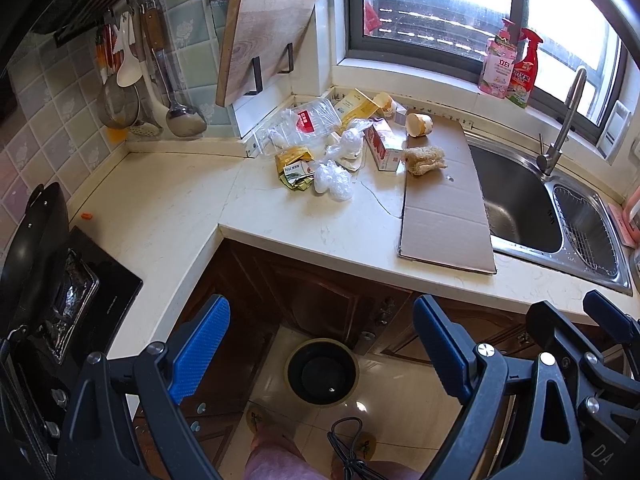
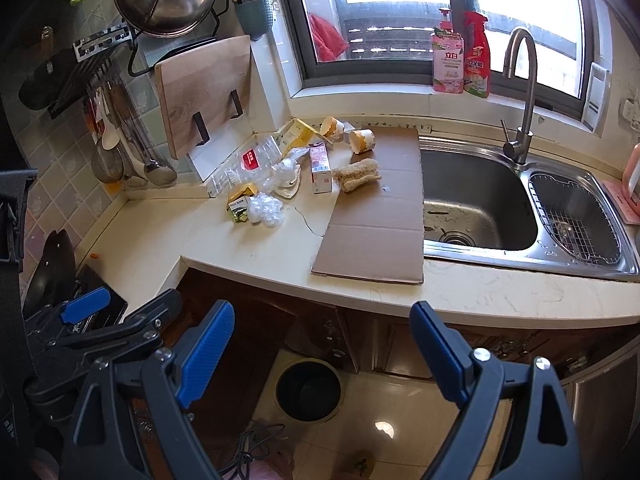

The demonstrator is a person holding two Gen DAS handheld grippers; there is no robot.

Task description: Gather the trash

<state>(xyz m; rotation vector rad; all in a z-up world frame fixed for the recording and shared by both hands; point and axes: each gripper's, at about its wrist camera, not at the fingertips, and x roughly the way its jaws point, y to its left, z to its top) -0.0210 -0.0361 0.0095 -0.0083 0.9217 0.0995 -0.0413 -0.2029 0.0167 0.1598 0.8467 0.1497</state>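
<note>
Trash lies in the counter's corner: crumpled clear plastic (image 1: pixel 334 180) (image 2: pixel 265 210), a yellow carton (image 1: pixel 293 165) (image 2: pixel 239 204), a red-and-white carton (image 1: pixel 383 145) (image 2: pixel 320 168), a loofah scrap (image 1: pixel 424 160) (image 2: pixel 356 174), a paper cup (image 1: pixel 419 124) (image 2: pixel 362 140) and a flat cardboard sheet (image 1: pixel 444 216) (image 2: pixel 376 228). A dark round bin (image 1: pixel 322 370) (image 2: pixel 308 390) stands on the floor below the counter edge. My left gripper (image 1: pixel 320 344) hangs open above the bin, well short of the pile. My right gripper (image 2: pixel 324 348) is open too, nothing between its blue pads.
A steel sink (image 2: pixel 476 204) with a faucet (image 2: pixel 520 92) lies right of the cardboard. Two bottles (image 2: pixel 460 56) stand on the sill. A cutting board (image 1: pixel 260 40) leans at the back; a black pan (image 1: pixel 36 248) sits on the stove at the left. A cable (image 1: pixel 348 448) lies on the floor.
</note>
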